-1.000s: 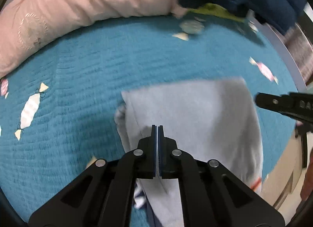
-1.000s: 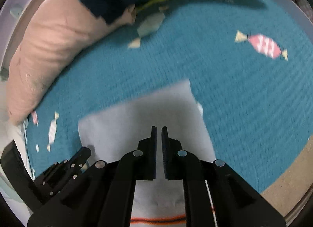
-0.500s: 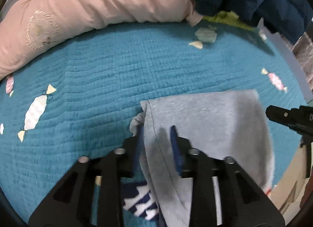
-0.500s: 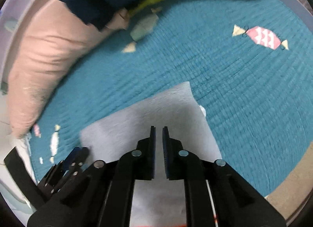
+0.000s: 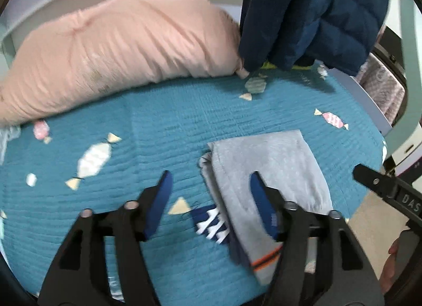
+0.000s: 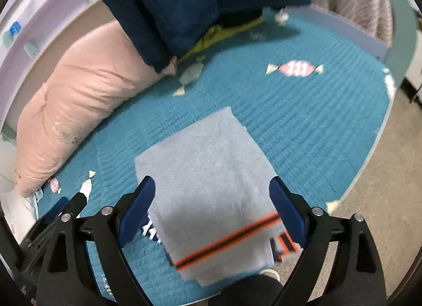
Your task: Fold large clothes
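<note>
One folded grey fleece garment [image 6: 208, 174] (orange stripe at its hem) lies on a teal quilted bedspread [image 6: 303, 121]. Two black grippers, left [image 5: 208, 197] and right [image 6: 211, 200], have just been opening, hovering released above it, nothing between their jaws. One pink pillow [image 5: 118, 60] lies behind.

Black angular gripper [image 5: 208, 189] frames, silver screws, blue pads [image 6: 139, 208], white "DAS" lettering.
</note>
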Demonstrator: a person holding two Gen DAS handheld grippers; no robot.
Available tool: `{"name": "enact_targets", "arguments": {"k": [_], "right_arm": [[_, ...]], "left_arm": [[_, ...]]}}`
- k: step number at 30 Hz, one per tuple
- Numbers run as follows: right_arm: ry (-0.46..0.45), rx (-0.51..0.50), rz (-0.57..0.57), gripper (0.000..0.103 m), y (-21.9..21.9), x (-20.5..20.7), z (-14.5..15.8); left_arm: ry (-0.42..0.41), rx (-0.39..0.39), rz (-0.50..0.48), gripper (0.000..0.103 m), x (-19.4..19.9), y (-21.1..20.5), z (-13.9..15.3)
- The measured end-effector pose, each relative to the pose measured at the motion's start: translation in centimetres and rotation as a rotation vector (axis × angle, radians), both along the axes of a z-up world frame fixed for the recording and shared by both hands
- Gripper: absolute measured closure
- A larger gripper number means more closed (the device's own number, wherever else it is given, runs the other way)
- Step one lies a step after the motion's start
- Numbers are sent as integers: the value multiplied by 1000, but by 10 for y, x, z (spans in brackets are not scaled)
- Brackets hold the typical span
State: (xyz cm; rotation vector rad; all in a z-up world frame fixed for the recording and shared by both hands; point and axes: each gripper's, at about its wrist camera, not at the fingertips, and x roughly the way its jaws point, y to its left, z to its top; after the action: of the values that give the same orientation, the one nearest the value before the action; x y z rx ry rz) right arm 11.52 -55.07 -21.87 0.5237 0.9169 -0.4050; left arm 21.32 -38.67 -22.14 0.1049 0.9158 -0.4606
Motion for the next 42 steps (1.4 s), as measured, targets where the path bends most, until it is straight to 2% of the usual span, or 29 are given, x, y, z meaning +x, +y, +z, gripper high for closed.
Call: {"name": "enact_targets", "arguments": {"k": [2, 7, 9, 13, 14, 16, 19, 23, 27, 32, 36, 42], "right_arm": [[-39, -48, -18, 11, 21, -21, 20], [-112, -185, -40, 11, 74, -66, 68], [-141, -254, -61, 11, 98, -85, 89], [-186, -390, -69, 11, 145, -115, 122], [-191, -417, -67, 11, 157, -121, 128], [-211, -449, -58, 11, 177, -134, 138], [-246, -464, -49, 11, 204, -152, 150], [-285, -496, -28, 11, 236, -170, 166], [-301, -528, -11, 11, 260, -185, 176], [-316, -540, 5, 11, 273, -195, 181], [-321, -533, -5, 11, 277, -201, 183], [-326, -554, -16, 11, 280, -205, 187]], "left_arm": [[-33, -16, -11, 38, -17, 19, 16], [-87, -38, -44, 38, -61, 64, 54], [-125, -35, -56, 31, -79, 80, 69], [-186, -69, -67, 26, -119, 119, 101], [-194, -73, -62, 21, -127, 126, 107], [-210, -81, -33, 19, -142, 145, 120], [-250, -99, -34, 15, -168, 173, 141], [-292, -45, 32, 12, -191, 196, 158], [-296, -74, 32, 12, -209, 214, 173], [-326, -83, 41, 10, -227, 225, 188], [-369, -51, 56, 10, -238, 227, 196], [-360, -45, 60, 10, -242, 227, 198]]}}
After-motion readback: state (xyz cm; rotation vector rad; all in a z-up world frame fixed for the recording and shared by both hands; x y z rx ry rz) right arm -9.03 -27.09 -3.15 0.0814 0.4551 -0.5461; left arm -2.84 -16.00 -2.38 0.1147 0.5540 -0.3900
